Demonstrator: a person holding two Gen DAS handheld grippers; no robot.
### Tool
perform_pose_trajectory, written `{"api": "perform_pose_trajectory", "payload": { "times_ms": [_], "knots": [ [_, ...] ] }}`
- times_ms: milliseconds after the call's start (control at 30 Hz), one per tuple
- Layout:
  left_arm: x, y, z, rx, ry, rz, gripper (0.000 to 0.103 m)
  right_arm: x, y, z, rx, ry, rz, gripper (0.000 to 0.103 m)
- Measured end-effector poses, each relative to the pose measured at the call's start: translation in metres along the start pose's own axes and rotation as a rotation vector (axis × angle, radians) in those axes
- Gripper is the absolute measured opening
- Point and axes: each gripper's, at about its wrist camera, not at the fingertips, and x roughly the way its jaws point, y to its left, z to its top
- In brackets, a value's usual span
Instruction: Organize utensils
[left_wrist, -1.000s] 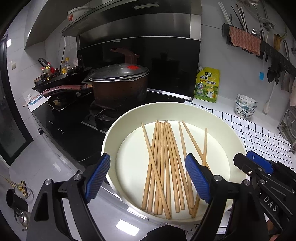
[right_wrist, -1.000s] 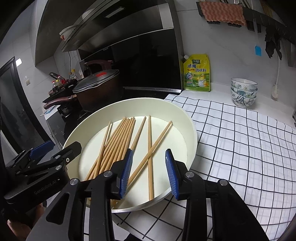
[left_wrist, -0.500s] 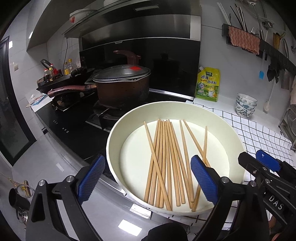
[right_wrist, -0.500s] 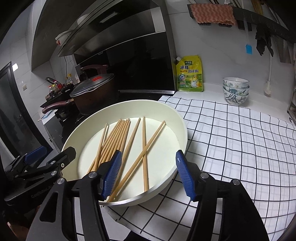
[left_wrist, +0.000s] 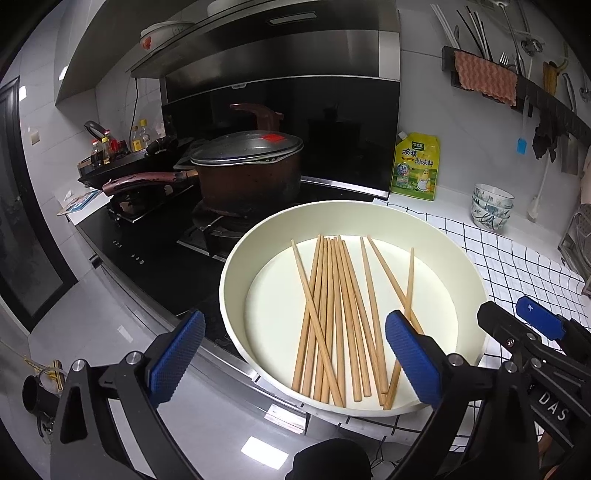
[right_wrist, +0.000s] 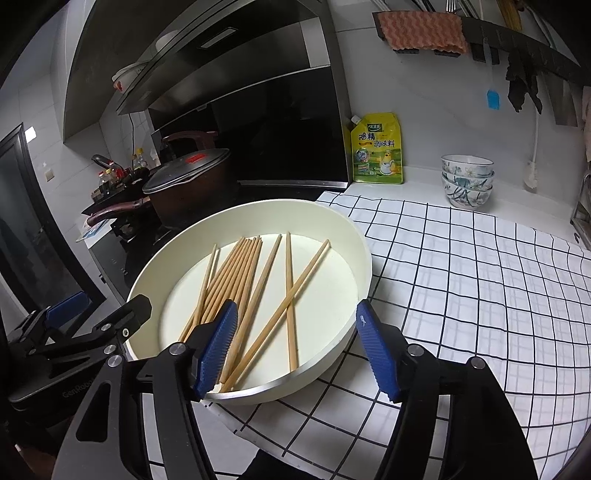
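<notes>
1. Chopsticks (left_wrist: 341, 317): wooden, loose and partly crossed, lying inside the cream round tray (left_wrist: 236, 266).
2. Tray: rests on the surface (right_wrist: 480, 277) with its checked cloth, beside the stove with its lidded pot (left_wrist: 247, 173).
3. Left hand-held gripper (left_wrist: 291, 350): spread wide, holding nothing.
4. Right hand-held gripper (right_wrist: 297, 352): spread wide, holding nothing.

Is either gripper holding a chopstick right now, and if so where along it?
Nothing is held. The left gripper and right gripper are both open, and the chopsticks all lie loose in the tray.
</notes>
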Motion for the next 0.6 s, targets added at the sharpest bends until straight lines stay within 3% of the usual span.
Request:
{"api": "perform_pose_trajectory", "payload": {
  "times_ms": [600],
  "knots": [
    [-0.0024,-0.0009,-0.0035,-0.003,0.014,0.000,0.097,-0.0094,0.0004,-0.0005,-0.004,-0.016,-0.006,0.064]
  ]
}}
